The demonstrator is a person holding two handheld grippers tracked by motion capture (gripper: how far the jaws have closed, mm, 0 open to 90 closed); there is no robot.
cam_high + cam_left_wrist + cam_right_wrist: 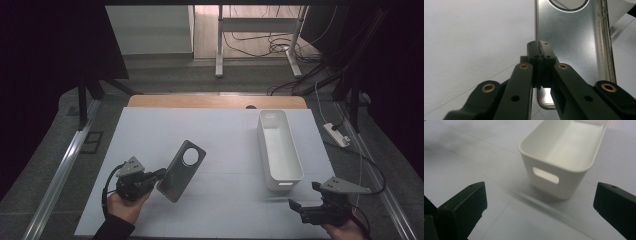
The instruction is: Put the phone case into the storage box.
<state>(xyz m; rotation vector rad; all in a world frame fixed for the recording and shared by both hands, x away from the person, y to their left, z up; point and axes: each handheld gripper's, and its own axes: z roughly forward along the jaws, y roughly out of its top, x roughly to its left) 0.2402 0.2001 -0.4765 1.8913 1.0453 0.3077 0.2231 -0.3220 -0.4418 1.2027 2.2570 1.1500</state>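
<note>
Left gripper (159, 175): held in the person's left hand (125, 205) at the near left of the counter (225, 135); its jaws are clamped together on the edge of a phone case (181, 170).
Phone case: dark grey, with a large round camera opening near its far end; it is lifted off the counter and tilted, its near long edge pinched in the left jaws. In the left gripper view the case (571, 37) shows a matte inner face and a shiny rim, with the round cutout at the top.
Right gripper (300, 206): held at the near right of the counter, just in front of the bin; its jaws stand wide apart with nothing between them.
Bin (280, 150): white, long, open-topped plastic, standing upright at the right of the counter, lengthwise away from the person. In the right gripper view the bin (556, 167) shows a slot handle in its near end wall, and its inside looks bare.
Counter: covered by a white sheet, wood edge at the far side.
Writing: no brand, label or lettering can be read on the case, the bin or the grippers.
</note>
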